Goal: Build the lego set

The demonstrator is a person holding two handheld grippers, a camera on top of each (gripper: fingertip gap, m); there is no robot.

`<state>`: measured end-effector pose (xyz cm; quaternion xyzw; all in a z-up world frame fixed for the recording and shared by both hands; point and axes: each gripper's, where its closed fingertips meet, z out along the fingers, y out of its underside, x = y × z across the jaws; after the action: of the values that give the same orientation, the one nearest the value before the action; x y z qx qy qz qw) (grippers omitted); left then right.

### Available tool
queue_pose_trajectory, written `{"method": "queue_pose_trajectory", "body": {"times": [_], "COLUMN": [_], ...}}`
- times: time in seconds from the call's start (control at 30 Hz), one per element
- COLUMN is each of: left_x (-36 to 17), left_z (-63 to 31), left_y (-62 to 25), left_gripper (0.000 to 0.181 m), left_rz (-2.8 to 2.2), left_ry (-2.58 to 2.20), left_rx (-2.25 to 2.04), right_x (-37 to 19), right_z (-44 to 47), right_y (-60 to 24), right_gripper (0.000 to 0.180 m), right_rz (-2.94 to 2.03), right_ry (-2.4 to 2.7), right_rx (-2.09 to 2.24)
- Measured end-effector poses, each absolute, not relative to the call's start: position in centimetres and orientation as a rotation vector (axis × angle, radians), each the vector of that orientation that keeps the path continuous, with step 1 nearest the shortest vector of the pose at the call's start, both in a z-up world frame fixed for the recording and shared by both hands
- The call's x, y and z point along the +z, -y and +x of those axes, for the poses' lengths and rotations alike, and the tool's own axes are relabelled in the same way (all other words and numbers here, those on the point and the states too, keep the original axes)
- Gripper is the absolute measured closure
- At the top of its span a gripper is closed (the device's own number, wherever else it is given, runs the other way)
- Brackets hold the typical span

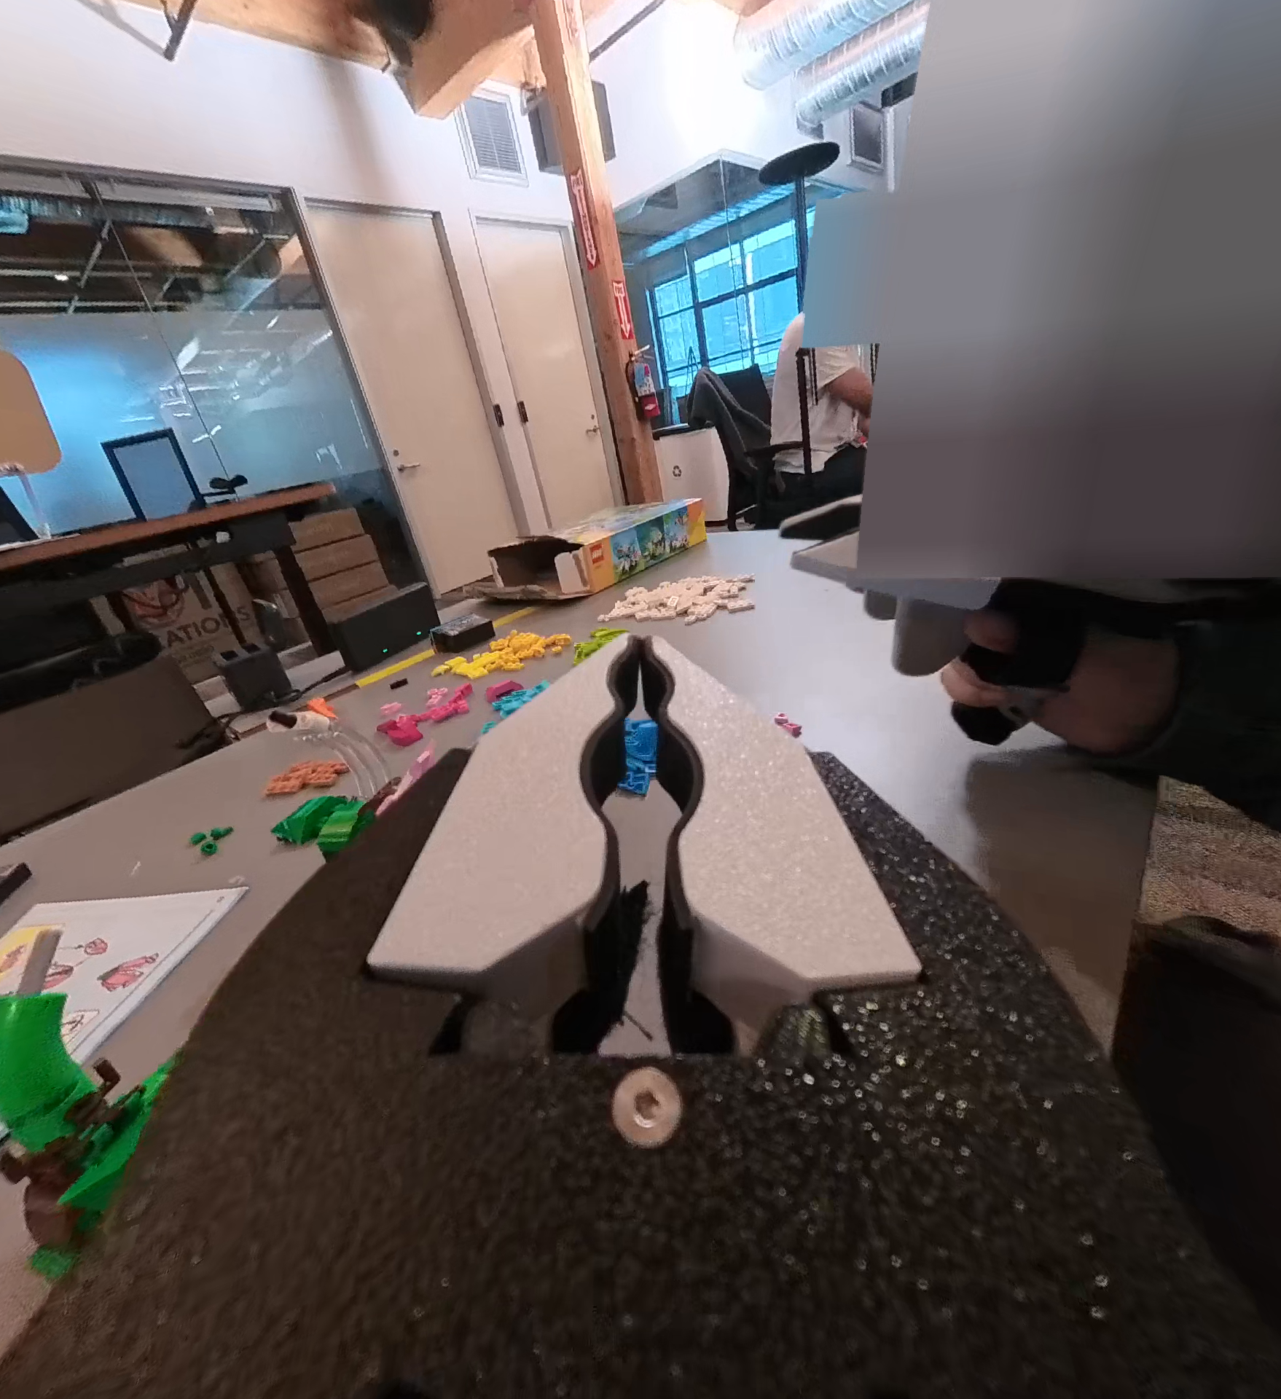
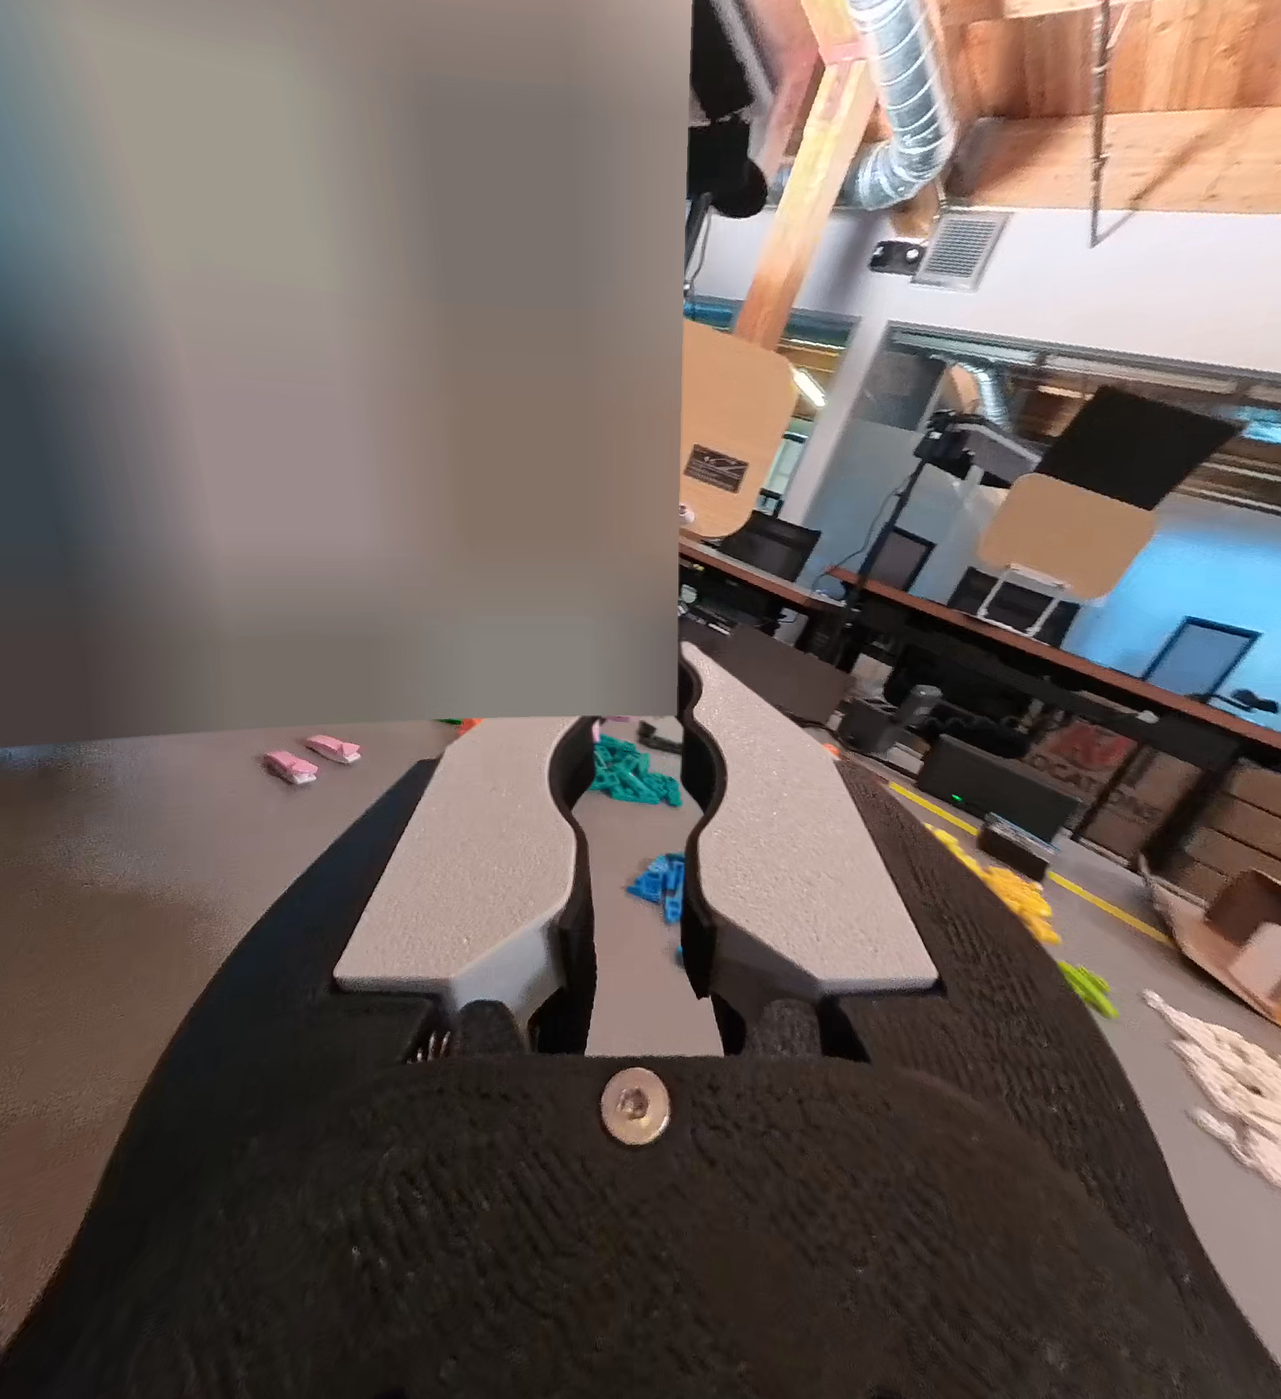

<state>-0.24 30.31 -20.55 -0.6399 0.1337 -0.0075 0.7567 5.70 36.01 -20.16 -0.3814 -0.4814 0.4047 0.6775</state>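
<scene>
Lego pieces lie sorted by colour on a grey table (image 1: 834, 681). In the left wrist view I see piles of white (image 1: 683, 598), yellow (image 1: 516, 652), pink (image 1: 425, 719), teal (image 1: 518, 696), orange (image 1: 308, 776), green (image 1: 319, 817) and blue (image 1: 641, 757) pieces. My left gripper (image 1: 641, 645) is shut and empty, above the blue pile. A green and brown part-built model (image 1: 39, 1082) stands at lower left. My right gripper (image 2: 641, 723) is partly open and empty, with the blue pile (image 2: 656, 886) and teal pile (image 2: 630, 772) below its gap. Its left fingertip is hidden by a blur patch.
An instruction booklet (image 1: 107, 976) lies at the left. The opened Lego box (image 1: 622, 549) sits at the far end. Two pink pieces (image 2: 312, 757) lie apart. A hand (image 1: 1076, 689) holds the other gripper at the right. The table edge (image 1: 1122, 870) drops to carpet.
</scene>
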Motion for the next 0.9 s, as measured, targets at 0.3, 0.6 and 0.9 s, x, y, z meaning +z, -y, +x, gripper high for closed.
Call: {"method": "queue_pose_trajectory", "body": {"times": [0.3, 0.6, 0.9], "left_x": [-20.8, -20.9, -21.6], "left_z": [0.6, 2.4, 3.9], "left_y": [-26.5, -22.8, -19.6], "left_gripper": [0.181, 0.181, 0.181], "left_rz": [-1.401, -1.407, -1.439], "left_ry": [-0.261, -0.250, -0.212], "left_rx": [0.003, 0.009, -0.029], "right_x": [-20.0, -20.3, -21.5], "right_z": [10.6, 13.4, 16.1], "right_y": [-35.8, -32.9, -30.1], "right_gripper": [0.164, 0.163, 0.163], "right_rz": [-0.933, -0.969, -1.037], "right_ry": [0.971, 0.952, 0.952], "right_rx": [0.835, 0.810, 0.784]}}
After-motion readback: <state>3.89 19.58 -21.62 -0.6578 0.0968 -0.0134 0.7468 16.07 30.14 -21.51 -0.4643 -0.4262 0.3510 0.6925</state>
